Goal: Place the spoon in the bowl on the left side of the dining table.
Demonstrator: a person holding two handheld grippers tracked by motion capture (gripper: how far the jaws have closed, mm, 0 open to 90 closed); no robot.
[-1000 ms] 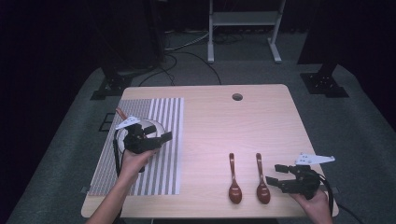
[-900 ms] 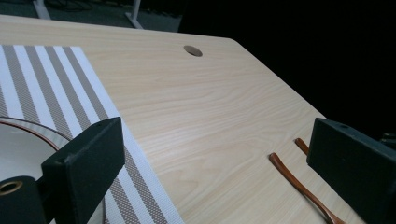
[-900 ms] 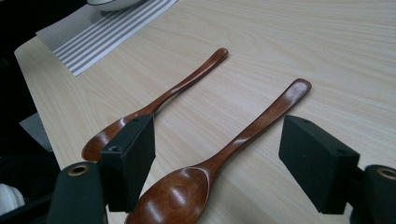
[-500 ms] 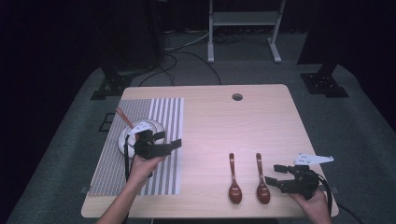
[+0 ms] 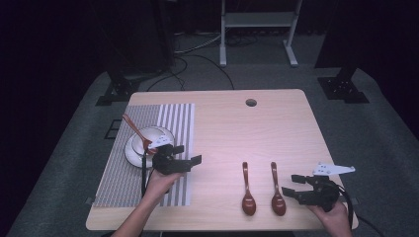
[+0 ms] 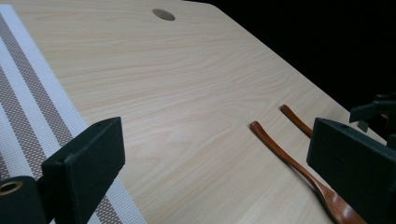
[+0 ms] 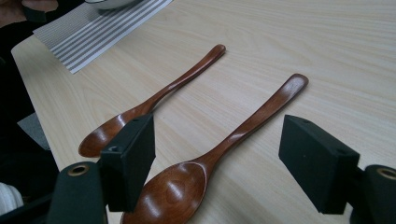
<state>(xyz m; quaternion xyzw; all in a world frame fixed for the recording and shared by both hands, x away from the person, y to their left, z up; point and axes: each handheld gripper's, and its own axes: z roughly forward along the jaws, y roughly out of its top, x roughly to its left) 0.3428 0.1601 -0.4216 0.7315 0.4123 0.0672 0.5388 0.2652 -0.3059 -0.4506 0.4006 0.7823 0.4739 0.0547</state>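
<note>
Two dark wooden spoons lie side by side near the table's front edge, the left spoon (image 5: 247, 190) (image 7: 159, 98) (image 6: 299, 170) and the right spoon (image 5: 276, 190) (image 7: 233, 135). My right gripper (image 5: 291, 185) (image 7: 219, 140) is open just right of them, its jaws either side of the right spoon's neck without touching it. A third spoon (image 5: 135, 130) leans in a white bowl (image 5: 148, 140) on the striped placemat (image 5: 123, 182). My left gripper (image 5: 190, 157) (image 6: 217, 140) is open and empty above the mat's right edge, pointing toward the two spoons.
A round cable hole (image 5: 251, 102) (image 6: 163, 14) sits near the table's far edge. The mat's edge (image 6: 28, 107) (image 7: 98, 32) borders bare wood. Beyond the table are a dark floor, cables and stand legs (image 5: 257, 29).
My left gripper has come away from the bowl, moving right and toward the front, leaving the spoon in the bowl. The right gripper has barely shifted.
</note>
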